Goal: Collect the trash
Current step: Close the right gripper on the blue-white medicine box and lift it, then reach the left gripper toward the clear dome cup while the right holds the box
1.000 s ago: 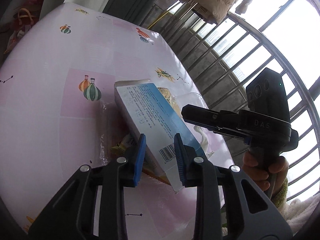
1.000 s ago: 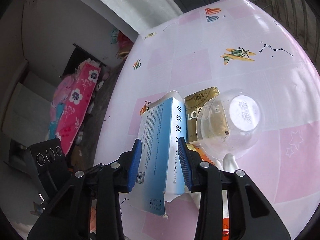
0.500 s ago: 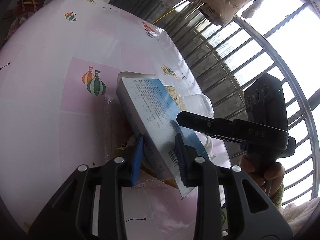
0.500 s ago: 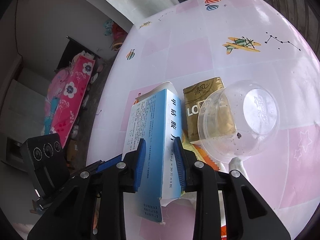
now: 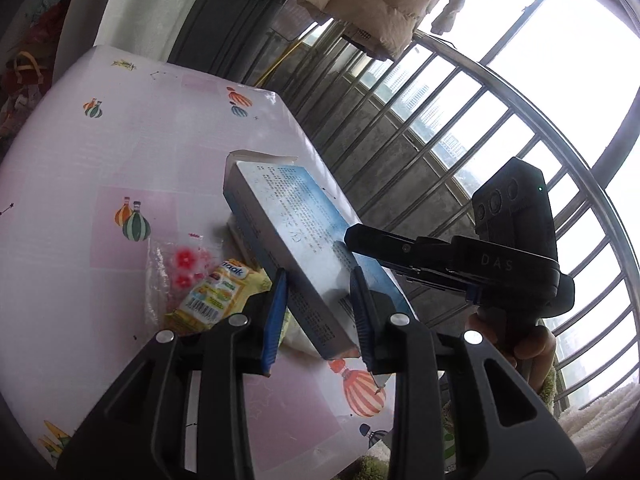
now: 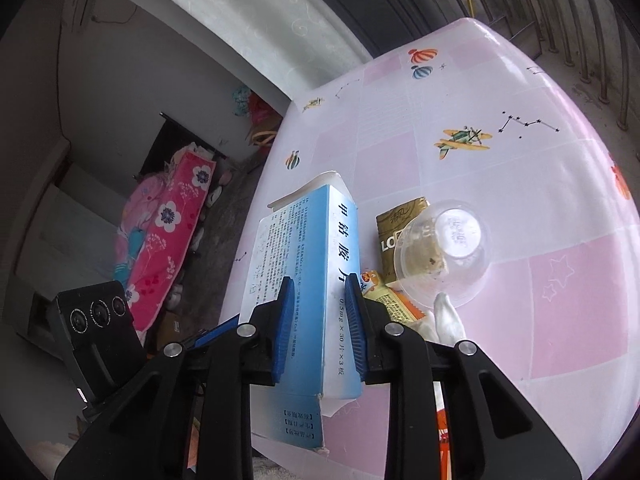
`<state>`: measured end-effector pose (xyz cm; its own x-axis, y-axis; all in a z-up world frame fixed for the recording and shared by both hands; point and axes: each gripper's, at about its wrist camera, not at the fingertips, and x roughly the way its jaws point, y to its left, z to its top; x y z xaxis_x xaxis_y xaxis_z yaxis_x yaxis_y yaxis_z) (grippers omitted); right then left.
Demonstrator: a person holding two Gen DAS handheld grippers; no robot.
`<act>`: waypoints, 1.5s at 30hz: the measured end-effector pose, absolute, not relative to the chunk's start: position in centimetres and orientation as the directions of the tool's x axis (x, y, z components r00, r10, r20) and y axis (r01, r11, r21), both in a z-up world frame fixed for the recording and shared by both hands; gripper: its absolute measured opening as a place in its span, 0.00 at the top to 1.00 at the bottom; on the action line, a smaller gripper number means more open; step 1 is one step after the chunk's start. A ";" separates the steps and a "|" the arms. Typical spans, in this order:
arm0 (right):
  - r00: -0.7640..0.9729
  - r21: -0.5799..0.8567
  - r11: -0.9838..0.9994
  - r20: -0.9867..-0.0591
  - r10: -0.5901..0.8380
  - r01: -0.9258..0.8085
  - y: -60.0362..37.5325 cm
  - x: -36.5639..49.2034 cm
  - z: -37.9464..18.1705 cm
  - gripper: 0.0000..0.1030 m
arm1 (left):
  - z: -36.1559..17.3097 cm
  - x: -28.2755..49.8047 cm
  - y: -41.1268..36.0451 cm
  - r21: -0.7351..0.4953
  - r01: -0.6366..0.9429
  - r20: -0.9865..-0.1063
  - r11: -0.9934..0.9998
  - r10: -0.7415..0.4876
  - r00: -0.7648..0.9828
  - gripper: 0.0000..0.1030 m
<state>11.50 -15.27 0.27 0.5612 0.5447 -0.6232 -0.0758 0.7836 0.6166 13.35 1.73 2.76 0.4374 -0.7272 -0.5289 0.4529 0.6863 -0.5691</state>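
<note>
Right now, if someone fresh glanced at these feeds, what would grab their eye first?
The blue-and-white box, clamped by both the left gripper and the right gripper and tilted above the pink table. Next, beside it on the table, an upturned clear plastic cup partly covering a gold packet, and a yellow snack wrapper.

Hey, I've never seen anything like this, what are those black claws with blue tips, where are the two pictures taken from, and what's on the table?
No robot: a person holds two hand-held grippers, each with its own fisheye camera looking along its fingers. The left gripper and right gripper both pinch one blue and white box, raised off the pink table. On the table lie a yellow wrapper, a clear plastic cup on its side and a gold packet. In the left view, the person's hand grips the right handle.
</note>
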 end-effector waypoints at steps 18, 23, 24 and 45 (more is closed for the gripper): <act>0.661 0.583 0.764 -0.693 0.289 0.277 -30.4 5.0 -6.7 0.76 | -2.4 12.5 -15.2 -0.440 0.647 -0.669 0.623 -0.708 0.226 0.70; 0.653 0.577 0.770 -0.699 0.292 0.273 -30.8 5.1 -7.5 0.72 | -1.7 12.2 -11.7 -0.431 0.636 -0.651 0.640 -0.709 0.272 0.61; 0.650 0.564 0.784 -0.703 0.289 0.261 -30.5 5.1 -7.2 0.64 | -1.5 12.1 -10.9 -0.423 0.632 -0.654 0.649 -0.702 0.283 0.61; 0.511 0.231 0.968 -0.846 0.151 0.096 -22.7 8.1 -8.0 0.21 | -5.4 14.1 -10.6 -0.298 0.604 -0.778 0.739 -0.555 0.296 0.81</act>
